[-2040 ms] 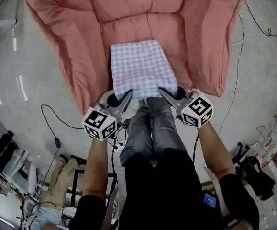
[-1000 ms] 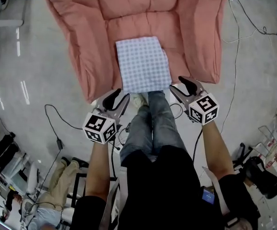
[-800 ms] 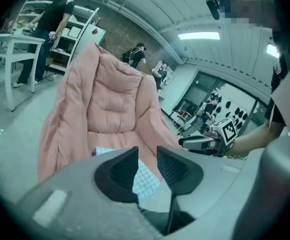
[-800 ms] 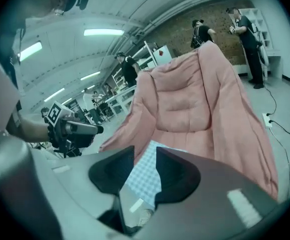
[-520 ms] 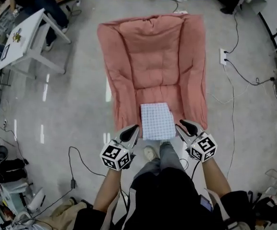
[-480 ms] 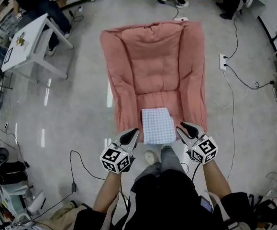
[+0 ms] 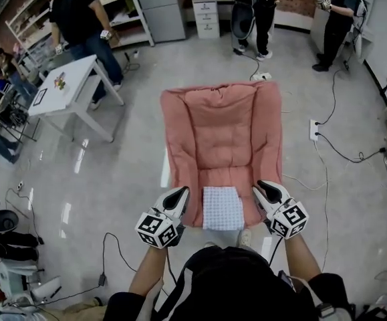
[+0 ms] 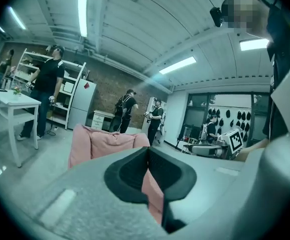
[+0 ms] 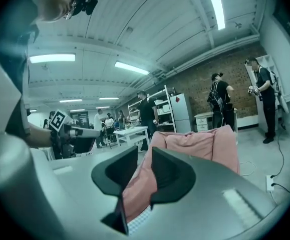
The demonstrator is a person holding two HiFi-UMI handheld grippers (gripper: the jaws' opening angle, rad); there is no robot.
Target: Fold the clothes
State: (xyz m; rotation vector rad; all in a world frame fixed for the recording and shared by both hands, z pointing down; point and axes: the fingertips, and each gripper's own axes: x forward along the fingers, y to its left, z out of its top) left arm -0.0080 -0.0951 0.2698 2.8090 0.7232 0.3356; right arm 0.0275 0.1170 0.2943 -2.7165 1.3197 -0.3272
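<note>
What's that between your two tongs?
In the head view, a folded checked cloth on the pink cushion; left tongs shut; right tongs, empty, have just been closing.

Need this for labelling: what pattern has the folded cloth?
The folded cloth has a fine pale check; head view shows it best.

Even indoor light, heavy fisheye bend

Long ceiling tubes above the left gripper and the right gripper light the room brightly and evenly. The glossy floor left of the left gripper shows pale glare streaks. Both gripper views carry a teal cast, dark rounded corners and soft-focus jaws
</note>
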